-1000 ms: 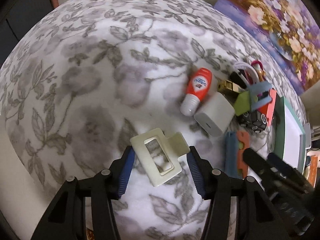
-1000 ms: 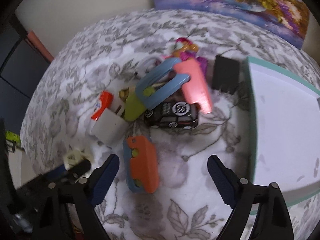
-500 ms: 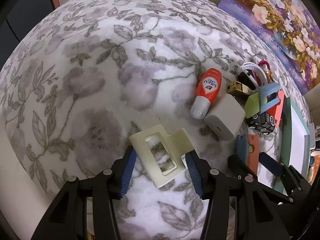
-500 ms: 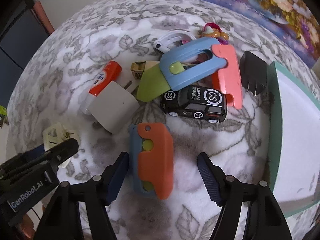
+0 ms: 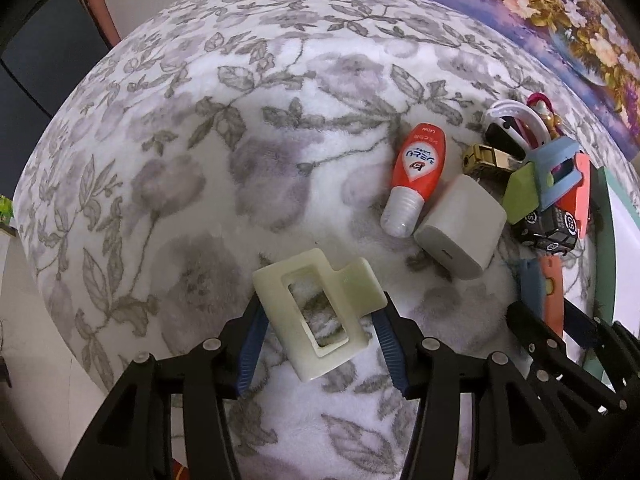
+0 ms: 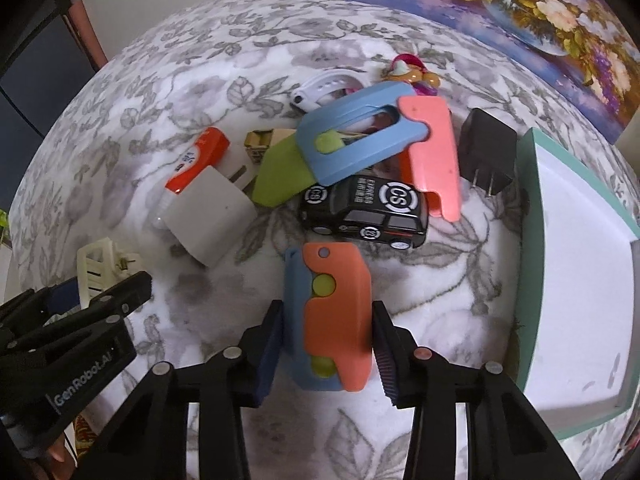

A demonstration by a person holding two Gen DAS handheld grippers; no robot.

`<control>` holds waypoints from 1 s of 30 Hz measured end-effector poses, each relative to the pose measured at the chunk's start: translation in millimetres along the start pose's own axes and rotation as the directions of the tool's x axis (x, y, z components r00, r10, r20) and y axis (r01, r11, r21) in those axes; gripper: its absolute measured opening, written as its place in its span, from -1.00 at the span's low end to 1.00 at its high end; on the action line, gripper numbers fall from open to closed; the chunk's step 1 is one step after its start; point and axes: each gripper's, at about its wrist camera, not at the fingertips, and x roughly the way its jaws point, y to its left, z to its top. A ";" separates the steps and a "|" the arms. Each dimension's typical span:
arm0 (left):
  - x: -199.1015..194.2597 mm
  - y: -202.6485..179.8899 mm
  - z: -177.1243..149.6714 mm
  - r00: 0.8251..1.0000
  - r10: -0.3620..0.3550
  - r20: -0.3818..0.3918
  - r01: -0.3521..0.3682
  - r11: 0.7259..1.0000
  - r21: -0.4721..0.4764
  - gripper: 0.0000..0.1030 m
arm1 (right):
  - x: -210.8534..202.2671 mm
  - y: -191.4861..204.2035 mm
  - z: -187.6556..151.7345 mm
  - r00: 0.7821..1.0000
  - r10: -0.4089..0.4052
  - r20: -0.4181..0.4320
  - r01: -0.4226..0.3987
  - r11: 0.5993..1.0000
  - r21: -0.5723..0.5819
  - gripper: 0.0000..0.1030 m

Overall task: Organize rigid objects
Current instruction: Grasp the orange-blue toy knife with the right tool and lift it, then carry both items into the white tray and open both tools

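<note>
Pick-up step: the left gripper clamps the cream hair clip while the right gripper, jaws just closing, pinches the orange-and-blue toy — next, I judge, lift both toward the teal-rimmed tray.

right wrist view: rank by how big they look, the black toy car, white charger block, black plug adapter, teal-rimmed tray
1. teal-rimmed tray, largest though cut off by the frame.
2. black toy car and white charger block: too alike to rank.
3. black plug adapter, smallest, though it lies farther away.

Black skeletal left gripper, blue ribbed pads, silver screws; right gripper alike; white "GenRobot.AI" lettering
</note>
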 end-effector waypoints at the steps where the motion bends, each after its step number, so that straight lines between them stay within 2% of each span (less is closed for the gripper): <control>1: 2.4 -4.4 3.3 1.000 0.003 -0.005 -0.003 1.000 -0.006 0.06 | -0.1 -1.2 -0.4 1.000 0.007 0.001 -0.007 1.000 0.003 -0.13; 5: 1.8 -9.0 6.8 0.999 0.017 -0.028 -0.018 1.000 -0.019 0.05 | 0.3 -6.7 -1.0 1.000 0.025 0.003 -0.025 1.000 0.006 -0.13; 7: 3.2 -11.5 8.7 0.996 0.033 -0.080 -0.035 0.999 -0.028 0.05 | -2.0 -12.4 1.3 0.999 0.041 -0.003 -0.041 0.999 0.018 -0.13; 16: -13.4 -36.4 11.4 0.993 -0.008 -0.121 0.002 0.998 -0.055 0.05 | -10.5 -49.9 -3.1 0.988 0.157 -0.011 -0.154 0.981 0.115 -0.13; 21: -51.5 -59.2 26.0 0.999 -0.008 -0.050 0.005 0.998 -0.056 0.05 | -31.1 -69.0 -2.2 0.974 0.222 0.039 -0.226 0.961 0.161 -0.13; 26: -100.2 -97.5 44.5 0.996 -0.061 0.061 0.064 0.997 -0.053 0.05 | -67.6 -115.3 4.3 0.937 0.296 0.185 -0.338 0.901 0.271 -0.13; 28: -110.1 -115.8 52.8 0.992 -0.085 0.098 0.088 0.996 -0.030 0.05 | -82.2 -131.8 5.2 0.934 0.266 0.237 -0.330 0.897 0.294 -0.13; 30: -115.1 -140.5 53.9 0.988 -0.107 0.114 0.106 0.994 0.011 0.05 | -96.6 -150.7 6.1 0.937 0.197 0.289 -0.288 0.904 0.317 -0.13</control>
